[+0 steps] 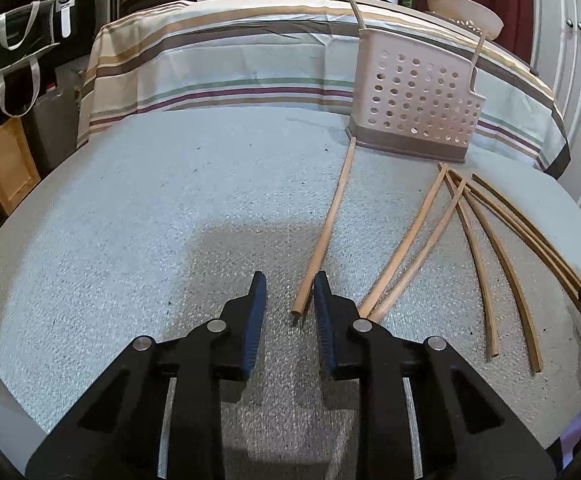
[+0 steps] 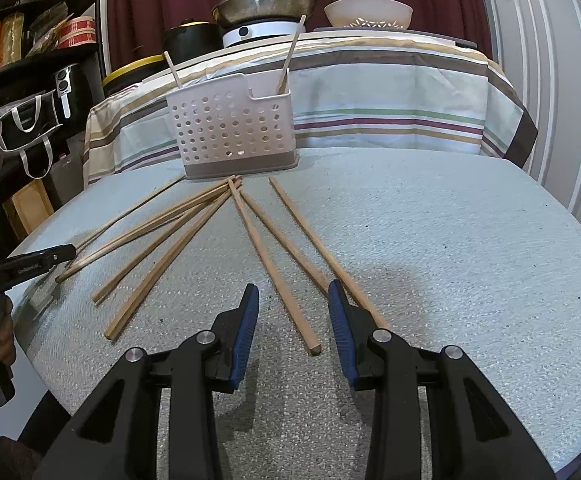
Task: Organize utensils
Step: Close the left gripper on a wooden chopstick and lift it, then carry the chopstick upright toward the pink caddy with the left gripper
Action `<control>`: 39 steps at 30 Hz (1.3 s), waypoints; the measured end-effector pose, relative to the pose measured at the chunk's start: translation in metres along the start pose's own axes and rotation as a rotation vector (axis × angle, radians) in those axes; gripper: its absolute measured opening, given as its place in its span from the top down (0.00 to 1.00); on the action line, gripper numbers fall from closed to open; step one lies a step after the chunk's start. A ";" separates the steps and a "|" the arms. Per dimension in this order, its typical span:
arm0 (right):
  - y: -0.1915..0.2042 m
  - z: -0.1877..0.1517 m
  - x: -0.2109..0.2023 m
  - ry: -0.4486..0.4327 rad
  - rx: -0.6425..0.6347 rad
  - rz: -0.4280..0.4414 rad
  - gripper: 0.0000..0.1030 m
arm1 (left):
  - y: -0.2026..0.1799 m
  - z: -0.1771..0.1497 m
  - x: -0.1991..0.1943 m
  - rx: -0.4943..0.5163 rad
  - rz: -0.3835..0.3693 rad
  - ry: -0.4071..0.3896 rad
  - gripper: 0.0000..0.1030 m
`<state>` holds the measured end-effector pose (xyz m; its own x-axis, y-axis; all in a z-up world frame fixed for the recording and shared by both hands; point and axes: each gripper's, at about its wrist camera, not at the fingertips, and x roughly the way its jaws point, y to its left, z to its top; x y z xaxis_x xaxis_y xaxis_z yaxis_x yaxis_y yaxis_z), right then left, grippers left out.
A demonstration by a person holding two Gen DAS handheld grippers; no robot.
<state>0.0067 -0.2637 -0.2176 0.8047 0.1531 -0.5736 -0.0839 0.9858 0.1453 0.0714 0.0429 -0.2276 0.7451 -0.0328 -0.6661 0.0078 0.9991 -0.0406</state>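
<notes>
Seven loose wooden chopsticks lie flat on the grey table mat (image 2: 450, 240), fanned out so that their far tips converge just in front of the perforated utensil holder (image 2: 232, 132) and their near ends spread toward the two grippers. The holder stands upright at the far edge of the mat, against the striped cloth (image 2: 390, 92), with two chopsticks upright in it: one (image 2: 172, 69) leaning left at the left end, one (image 2: 290, 56) leaning right at the right end. The left gripper (image 1: 290, 292) hovers low over the mat with its jaws narrowly spread; the near end of the leftmost chopstick (image 1: 328, 224) lies in the gap close to the right pad, and no contact is visible. That chopstick's long axis runs from the gripper up to the holder's left base corner. The right gripper (image 2: 293, 300) is moderately spread and grips nothing; one chopstick (image 2: 274, 268) lies on the mat between its fingers, butt end nearest the camera, long axis running away toward the holder. Another chopstick (image 2: 318, 248) passes under the right finger.
</notes>
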 end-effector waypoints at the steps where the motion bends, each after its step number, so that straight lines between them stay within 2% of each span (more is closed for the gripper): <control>1: 0.000 0.000 0.000 0.000 0.001 0.000 0.64 | -0.001 0.000 0.001 0.006 -0.002 -0.002 0.76; 4: 0.000 0.000 0.001 0.002 0.002 0.000 0.64 | -0.007 0.000 0.000 0.048 -0.005 -0.016 0.78; 8: -0.001 -0.002 0.003 0.008 0.011 0.004 0.64 | -0.012 -0.001 0.002 0.090 -0.017 -0.012 0.90; 14: -0.001 -0.003 0.005 0.012 0.014 0.006 0.64 | -0.015 -0.002 -0.001 0.119 -0.024 -0.039 0.94; 22: -0.001 -0.006 0.003 0.018 0.005 0.009 0.65 | -0.012 -0.003 -0.005 0.102 -0.014 -0.064 0.94; 25: -0.002 -0.007 0.003 0.025 0.001 0.021 0.70 | -0.012 -0.004 -0.005 0.100 -0.015 -0.062 0.94; 30: -0.002 -0.009 0.004 0.027 0.000 0.028 0.72 | -0.011 -0.005 -0.007 0.100 -0.015 -0.064 0.94; 33: -0.002 -0.012 0.004 0.025 -0.008 0.024 0.87 | -0.009 -0.006 -0.009 0.099 -0.015 -0.070 0.94; 39: -0.001 -0.014 0.001 0.013 -0.020 0.038 0.90 | -0.011 -0.007 -0.013 0.108 -0.008 -0.088 0.94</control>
<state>-0.0005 -0.2636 -0.2298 0.7930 0.1915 -0.5783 -0.1265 0.9804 0.1512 0.0564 0.0326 -0.2236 0.8001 -0.0433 -0.5983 0.0821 0.9959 0.0378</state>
